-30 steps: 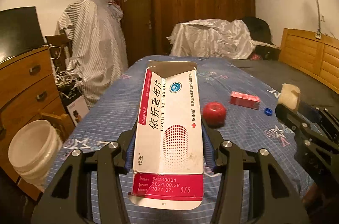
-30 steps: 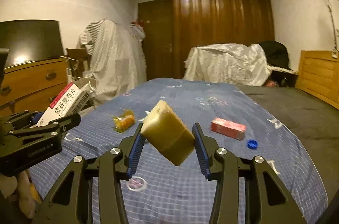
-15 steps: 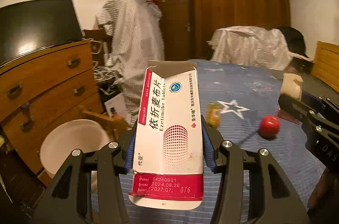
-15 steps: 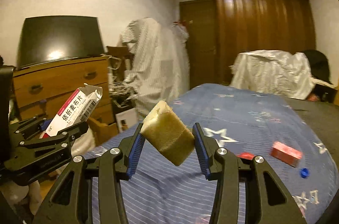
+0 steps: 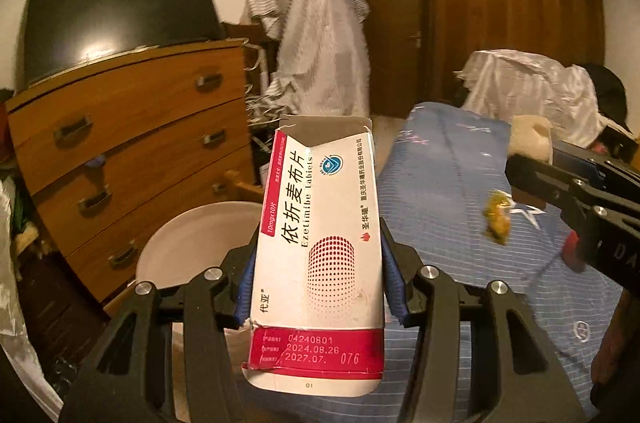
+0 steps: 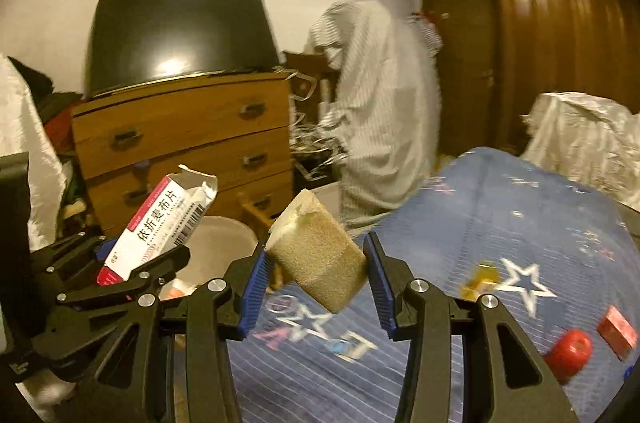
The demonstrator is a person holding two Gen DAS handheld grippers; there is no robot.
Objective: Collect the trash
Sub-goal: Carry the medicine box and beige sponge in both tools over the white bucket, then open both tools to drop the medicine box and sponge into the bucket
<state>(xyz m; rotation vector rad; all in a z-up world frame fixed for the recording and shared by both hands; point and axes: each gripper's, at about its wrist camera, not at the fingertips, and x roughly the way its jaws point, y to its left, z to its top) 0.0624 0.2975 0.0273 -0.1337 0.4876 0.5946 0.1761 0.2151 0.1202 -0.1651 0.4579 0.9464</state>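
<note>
In hand: my left gripper [image 5: 318, 287] fingers clamp the tablet box [image 5: 320, 251], right gripper [image 6: 316, 287] fingers the sponge [image 6: 316, 259]; centre each above the white bucket [image 5: 200, 243] off the bed's [image 5: 448, 191] edge before releasing.

A wooden chest of drawers [image 6: 188, 147] stands against the white wall, a dark flat screen [image 6: 180, 39] resting on top. Beside it a striped grey cloth [image 6: 380, 111] is draped over something tall, perhaps a chair or rack. Behind that are a dark wooden door [image 5: 394, 23] and a large wardrobe [image 5: 512, 7]. A bed [image 6: 500, 223] wears a blue star-printed sheet; a crumpled white cover [image 5: 528, 91] lies heaped at its far end.
</note>
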